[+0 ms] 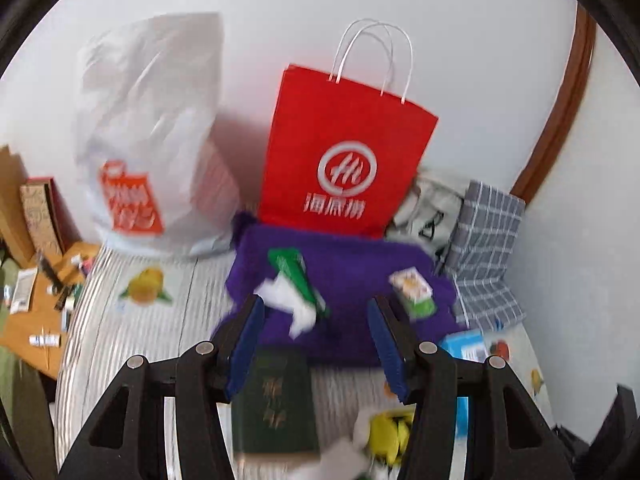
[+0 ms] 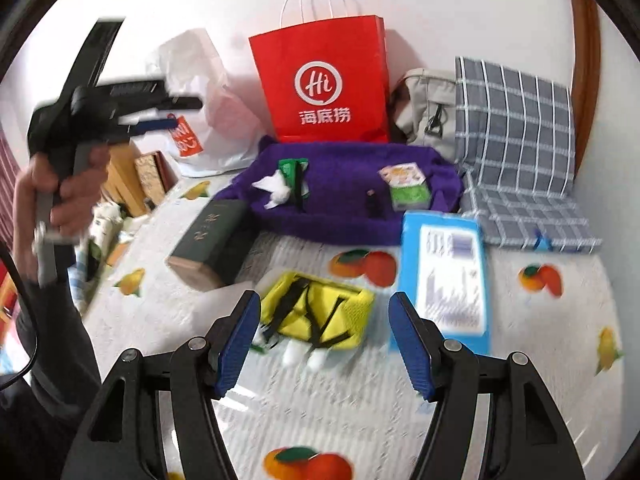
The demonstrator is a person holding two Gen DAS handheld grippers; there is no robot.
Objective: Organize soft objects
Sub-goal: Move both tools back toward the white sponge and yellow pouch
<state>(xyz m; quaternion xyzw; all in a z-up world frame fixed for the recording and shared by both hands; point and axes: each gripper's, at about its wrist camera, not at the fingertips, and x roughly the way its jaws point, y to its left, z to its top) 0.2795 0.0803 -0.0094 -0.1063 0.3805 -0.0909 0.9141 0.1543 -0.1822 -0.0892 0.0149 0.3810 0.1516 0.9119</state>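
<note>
1. White plastic: a shopping bag (image 2: pixel 200 92) slumps against the wall at far left, with a green hardback book (image 2: pixel 212 240) lying on the fruit-print bedspread (image 2: pixel 360 408) in front of it.
2. The left gripper (image 1: pixel 316 312) hangs above the bed with its jaws spread and nothing between them. It looks down over the book towards the purple blanket (image 1: pixel 352 280).
3. On that blanket sit a green tissue pack (image 2: pixel 296 176) with a white tissue (image 2: pixel 276 190) pulled out, and, further right, a small green packet (image 2: pixel 406 188).
4. The right gripper (image 2: pixel 324 332) is also wide open and empty, aimed at a yellow pouch (image 2: pixel 320 312) on the bedspread, with a blue packet (image 2: pixel 444 272) just beside it.
5. Far right, a grey checked cushion (image 2: pixel 516 120) leans on the wall.
6. Judgement: this looks like the approach before any grasp. The next move probably calls for lowering the right jaws astride the yellow pouch and closing on its soft body.
</note>
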